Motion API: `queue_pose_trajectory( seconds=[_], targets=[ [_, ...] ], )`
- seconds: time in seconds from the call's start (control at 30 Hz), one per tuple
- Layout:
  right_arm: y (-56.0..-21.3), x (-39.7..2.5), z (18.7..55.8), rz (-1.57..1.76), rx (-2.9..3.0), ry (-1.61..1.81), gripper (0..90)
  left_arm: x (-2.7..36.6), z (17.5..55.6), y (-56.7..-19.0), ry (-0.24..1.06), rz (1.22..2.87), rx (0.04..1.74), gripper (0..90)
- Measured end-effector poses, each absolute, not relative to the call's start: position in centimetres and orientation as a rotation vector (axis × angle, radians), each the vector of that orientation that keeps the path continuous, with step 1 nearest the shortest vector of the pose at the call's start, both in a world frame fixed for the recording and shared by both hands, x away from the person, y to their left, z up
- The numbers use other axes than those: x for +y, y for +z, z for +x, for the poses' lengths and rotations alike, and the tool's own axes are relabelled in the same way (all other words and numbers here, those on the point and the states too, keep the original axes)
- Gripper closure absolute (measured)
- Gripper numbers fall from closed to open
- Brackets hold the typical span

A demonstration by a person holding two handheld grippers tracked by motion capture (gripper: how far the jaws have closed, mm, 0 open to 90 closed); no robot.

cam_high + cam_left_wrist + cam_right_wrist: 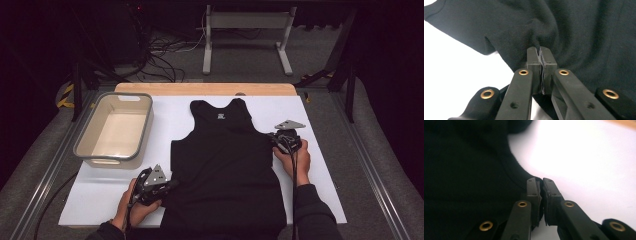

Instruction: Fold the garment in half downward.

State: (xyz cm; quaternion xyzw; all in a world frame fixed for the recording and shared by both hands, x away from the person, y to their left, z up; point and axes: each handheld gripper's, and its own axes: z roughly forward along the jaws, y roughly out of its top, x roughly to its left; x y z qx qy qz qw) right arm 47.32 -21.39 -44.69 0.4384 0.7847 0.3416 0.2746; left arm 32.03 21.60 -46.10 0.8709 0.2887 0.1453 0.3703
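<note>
Left gripper (167,187) clamped on black tank top (225,165) side edge; right gripper (274,136) apparently pinching armhole seam.

Right gripper (541,181) apparently pinches the black tank top's (469,175) hem.

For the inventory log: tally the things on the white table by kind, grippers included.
Black sleeveless fabric top: 1
Grey plastic rectangular basin: 1
Black two-jaw grippers, left gripper and right gripper, each clamped on the top's edge: 2
Total: 4
</note>
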Motion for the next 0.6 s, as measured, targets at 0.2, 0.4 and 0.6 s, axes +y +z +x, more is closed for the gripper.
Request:
queue_pose_trajectory(
  seconds=[0.2,0.4,0.6],
  targets=[
    [-43.9,-22.0,46.6,1.185,2.018,1.028,65.3,21.9,32.7,-45.3,0.435,2.179,0.758,88.6],
    [-43.1,-21.9,44.5,1.17,2.038,1.152,47.8,21.6,33.5,-44.6,0.455,2.173,0.733,88.6],
    [-43.5,-21.0,41.8,1.109,2.148,1.101,44.7,21.8,32.5,-44.2,0.488,2.167,0.712,77.9]
  ],
)
